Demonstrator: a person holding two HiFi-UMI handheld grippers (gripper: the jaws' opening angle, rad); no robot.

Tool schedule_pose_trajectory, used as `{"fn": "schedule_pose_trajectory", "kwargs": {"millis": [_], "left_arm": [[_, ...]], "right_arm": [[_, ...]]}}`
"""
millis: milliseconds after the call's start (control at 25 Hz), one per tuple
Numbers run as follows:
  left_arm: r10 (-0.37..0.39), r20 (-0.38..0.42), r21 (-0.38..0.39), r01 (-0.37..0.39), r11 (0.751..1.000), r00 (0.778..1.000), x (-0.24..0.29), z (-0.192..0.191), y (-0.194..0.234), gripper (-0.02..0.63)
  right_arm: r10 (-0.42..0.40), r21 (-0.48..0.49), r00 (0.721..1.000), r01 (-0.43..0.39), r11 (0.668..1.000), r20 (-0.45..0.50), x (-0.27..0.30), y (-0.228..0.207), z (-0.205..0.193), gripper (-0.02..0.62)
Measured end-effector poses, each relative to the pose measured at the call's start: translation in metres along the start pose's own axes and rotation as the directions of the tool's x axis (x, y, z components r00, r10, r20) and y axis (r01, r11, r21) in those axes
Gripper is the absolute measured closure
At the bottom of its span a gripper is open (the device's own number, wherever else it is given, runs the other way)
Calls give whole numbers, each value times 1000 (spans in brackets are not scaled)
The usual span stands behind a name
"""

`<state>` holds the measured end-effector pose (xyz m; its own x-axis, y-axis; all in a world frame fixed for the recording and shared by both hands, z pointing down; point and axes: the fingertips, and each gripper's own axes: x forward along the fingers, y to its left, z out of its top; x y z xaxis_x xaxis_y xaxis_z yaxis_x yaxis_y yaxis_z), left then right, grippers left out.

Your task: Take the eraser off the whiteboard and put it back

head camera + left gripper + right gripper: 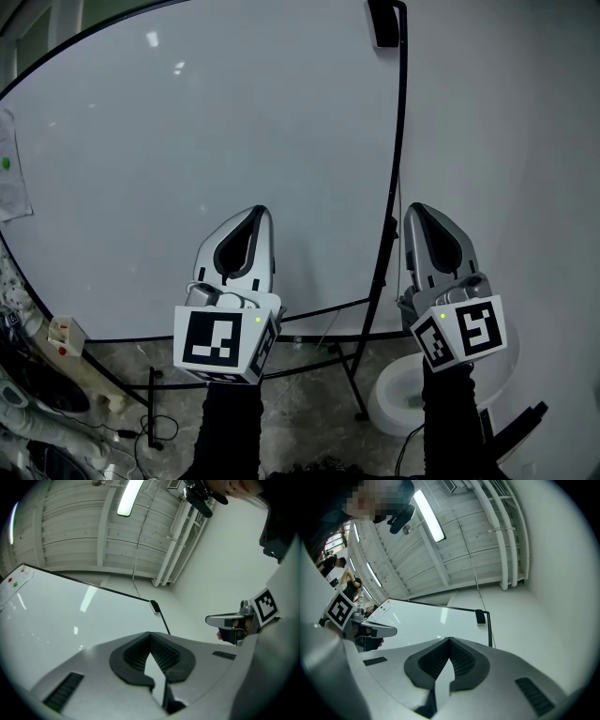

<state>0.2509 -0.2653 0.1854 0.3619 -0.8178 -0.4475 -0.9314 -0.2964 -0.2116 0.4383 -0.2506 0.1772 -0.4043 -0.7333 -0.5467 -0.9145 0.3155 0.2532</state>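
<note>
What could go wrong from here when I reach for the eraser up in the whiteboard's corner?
The right gripper is shut; reaching the eraser that way would likely knock it off rather than grasp it. The eraser sits tight against the whiteboard's black frame, so a jaw may catch there. The stand's legs below could trip a step closer.

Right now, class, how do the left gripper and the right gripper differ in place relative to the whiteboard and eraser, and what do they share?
The left gripper shows against the whiteboard face; the right gripper lies past its right edge, against the wall. The right gripper is almost under the eraser on the top right corner; the left gripper is further aside. Both are shut and empty.
</note>
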Motion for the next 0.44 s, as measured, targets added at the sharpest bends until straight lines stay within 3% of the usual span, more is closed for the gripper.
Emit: {"fn": "schedule_pose_trajectory", "kwargs": {"millis": [440], "left_arm": [[-3,0,-5,3,1000,1000,7,-2,-6,600]], "right_arm": [[0,-2,1000,0,1000,-14,0,-8,-5,588]]}}
